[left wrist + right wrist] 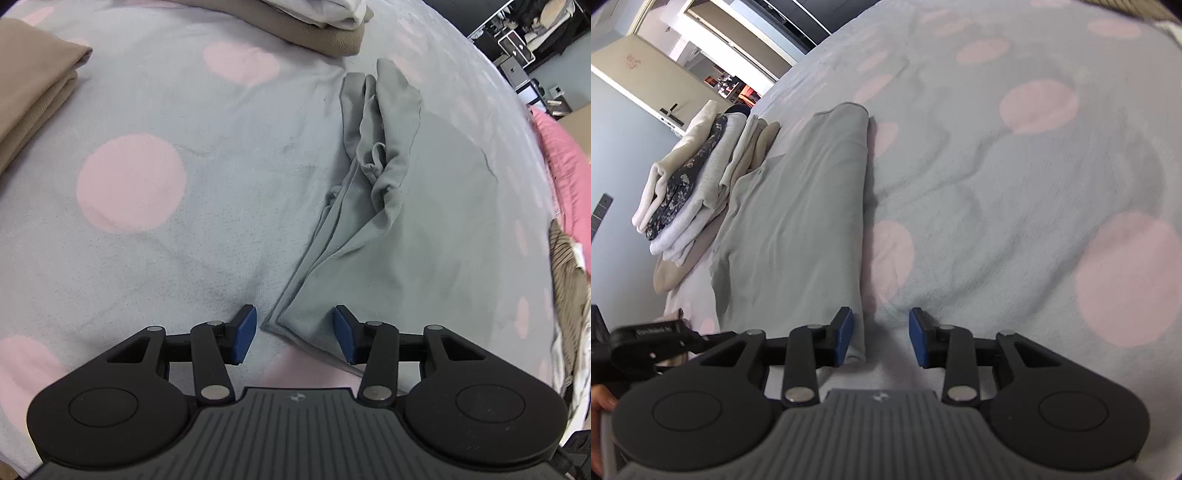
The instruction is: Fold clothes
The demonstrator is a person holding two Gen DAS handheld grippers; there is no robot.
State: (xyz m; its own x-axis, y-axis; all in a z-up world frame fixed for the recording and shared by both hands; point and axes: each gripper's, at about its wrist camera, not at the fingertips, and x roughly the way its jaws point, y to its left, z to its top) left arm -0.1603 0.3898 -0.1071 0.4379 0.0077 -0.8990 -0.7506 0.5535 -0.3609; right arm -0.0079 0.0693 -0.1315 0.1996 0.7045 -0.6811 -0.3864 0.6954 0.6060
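A grey-green garment [369, 240] lies spread on the bedspread [147, 258], its far part bunched into folds. One near corner of it lies between the jaws of my left gripper [295, 334], which is open, its blue pads clear of the cloth. In the right wrist view the same garment [798, 221] runs away from me as a long folded strip. Its rolled near edge lies just inside the left pad of my right gripper [881, 336]. That gripper is open, with bare bedspread [1034, 184] filling the rest of the gap.
A stack of folded clothes [690, 184] sits beyond the garment. Folded tan cloth [33, 103] lies at far left and another folded stack [317, 26] at the top. A pink item [561, 166] and loose clothes [569, 295] line the right edge. A hand [600, 402] shows at lower left.
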